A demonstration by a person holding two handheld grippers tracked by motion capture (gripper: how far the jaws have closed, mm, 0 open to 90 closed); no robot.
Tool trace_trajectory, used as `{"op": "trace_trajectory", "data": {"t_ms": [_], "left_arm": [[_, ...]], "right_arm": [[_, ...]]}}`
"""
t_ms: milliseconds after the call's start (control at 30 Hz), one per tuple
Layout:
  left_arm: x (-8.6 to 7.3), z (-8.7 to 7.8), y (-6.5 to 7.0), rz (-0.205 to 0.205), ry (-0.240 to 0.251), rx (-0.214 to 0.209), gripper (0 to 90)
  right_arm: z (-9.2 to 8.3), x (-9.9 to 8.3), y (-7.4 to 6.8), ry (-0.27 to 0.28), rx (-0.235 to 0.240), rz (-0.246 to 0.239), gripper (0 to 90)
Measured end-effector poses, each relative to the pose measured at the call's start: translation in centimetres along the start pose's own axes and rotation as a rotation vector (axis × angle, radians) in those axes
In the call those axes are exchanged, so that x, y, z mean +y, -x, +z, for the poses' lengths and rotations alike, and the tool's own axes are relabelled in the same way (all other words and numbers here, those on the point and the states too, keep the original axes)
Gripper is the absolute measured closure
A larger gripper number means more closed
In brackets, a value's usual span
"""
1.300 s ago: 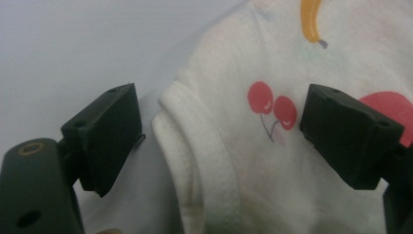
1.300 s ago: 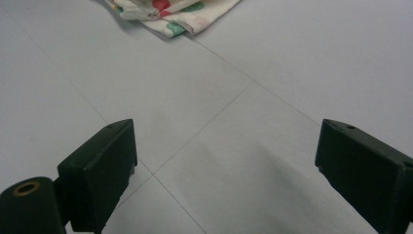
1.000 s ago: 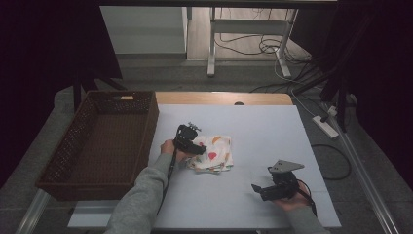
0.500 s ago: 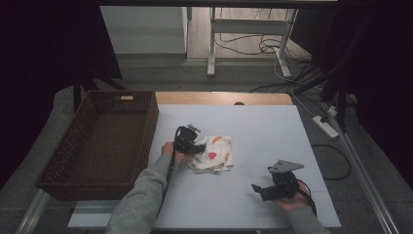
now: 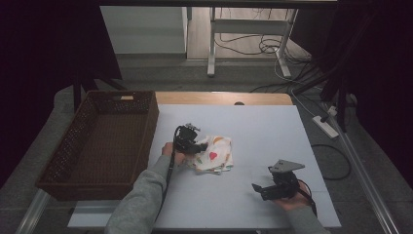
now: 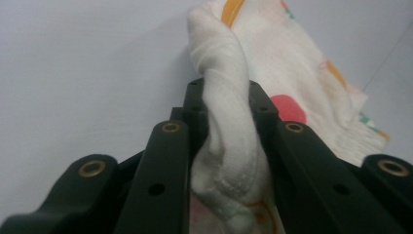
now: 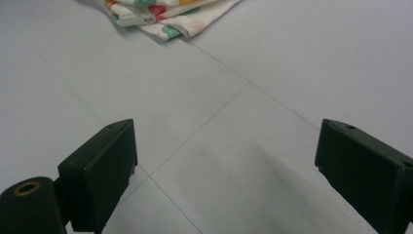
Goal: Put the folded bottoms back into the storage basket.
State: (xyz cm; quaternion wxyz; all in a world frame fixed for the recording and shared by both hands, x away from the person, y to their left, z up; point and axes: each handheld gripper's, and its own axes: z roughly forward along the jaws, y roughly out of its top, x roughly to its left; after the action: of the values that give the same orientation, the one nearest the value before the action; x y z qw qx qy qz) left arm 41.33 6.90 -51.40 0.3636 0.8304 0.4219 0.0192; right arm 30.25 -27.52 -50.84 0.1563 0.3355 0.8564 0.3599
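One landmark taken for all placement: wicker basket (image 5: pixel 97 141), open-topped, at the table's left edge. Just right of basket's right wall, on pale table top (image 5: pixel 263 131): folded printed cloth (image 5: pixel 214 154), lying flat except its basket-side edge. That edge bunched into an upright ridge (image 6: pixel 221 122) between jaws of left gripper (image 5: pixel 194 145), which have just been closing and now pinch the fold tight from both sides. Rest of cloth trailing away from basket, beyond the jaw tips. Well to the right of basket, past cloth: right gripper (image 5: pixel 260 189), jaws wide, holding nothing, cloth corner (image 7: pixel 165 19) ahead of them. Judged: left hand much the nearer, basket rim just beside the grip, short lift-and-carry leftward
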Motion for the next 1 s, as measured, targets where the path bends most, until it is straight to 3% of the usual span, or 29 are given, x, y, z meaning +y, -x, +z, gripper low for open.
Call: {"op": "trace_trajectory", "data": {"t_ms": [367,1000], "left_arm": [[0.2,-1.3,0.8,-0.005,0.053,-0.018,75.1],[0.7,-3.3,2.2,0.037,0.103,-0.057,75.4]], "right_arm": [[0.0,0.0,0.1,-0.001,-0.007,0.005,8.7],[0.0,0.0,0.1,-0.002,-0.014,0.007,8.8]]}}
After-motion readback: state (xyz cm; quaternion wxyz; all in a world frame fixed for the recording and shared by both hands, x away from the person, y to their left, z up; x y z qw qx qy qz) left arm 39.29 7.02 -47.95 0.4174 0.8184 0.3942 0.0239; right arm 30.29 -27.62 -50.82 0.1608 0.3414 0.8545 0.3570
